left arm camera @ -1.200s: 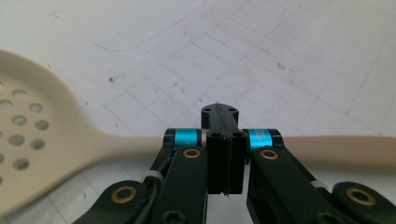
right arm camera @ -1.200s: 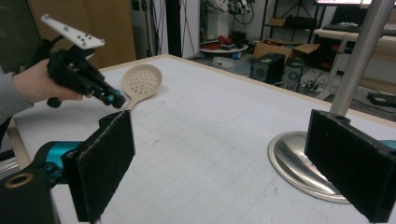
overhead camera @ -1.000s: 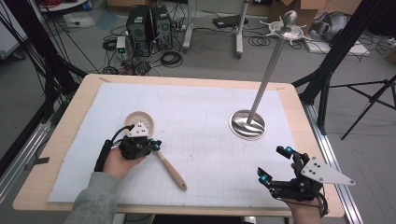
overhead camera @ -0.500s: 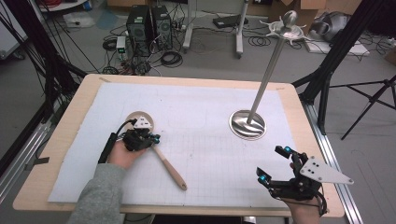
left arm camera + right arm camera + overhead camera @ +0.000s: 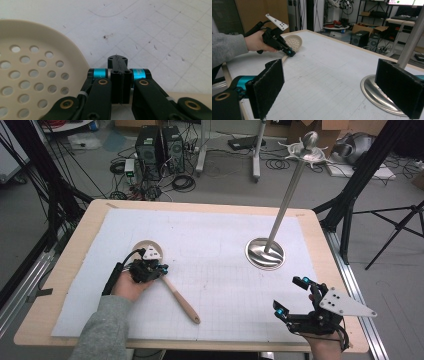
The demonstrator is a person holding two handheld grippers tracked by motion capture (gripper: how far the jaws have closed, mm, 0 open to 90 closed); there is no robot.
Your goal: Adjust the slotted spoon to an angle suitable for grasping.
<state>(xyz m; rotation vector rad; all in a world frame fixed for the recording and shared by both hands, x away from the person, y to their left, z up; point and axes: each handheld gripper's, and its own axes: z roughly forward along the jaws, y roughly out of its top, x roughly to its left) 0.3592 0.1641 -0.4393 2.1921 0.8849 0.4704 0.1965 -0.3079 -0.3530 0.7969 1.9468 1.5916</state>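
Spoon (image 5: 167, 282) lies on the left of the surface (image 5: 225, 270), its holed bowl far and handle near, with the left tool (image 5: 150, 269) shut above its neck, gripping nothing, while the right tool (image 5: 294, 296) hovers wide open and empty near the right edge.

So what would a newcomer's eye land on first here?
Probably the tall steel stand rising from its round base at the right of the white mat. Next, the left gripper, jaws shut, down at the neck of a beige slotted spoon whose holed bowl lies at the mat's left. The right gripper sits wide open and empty at the near right edge.
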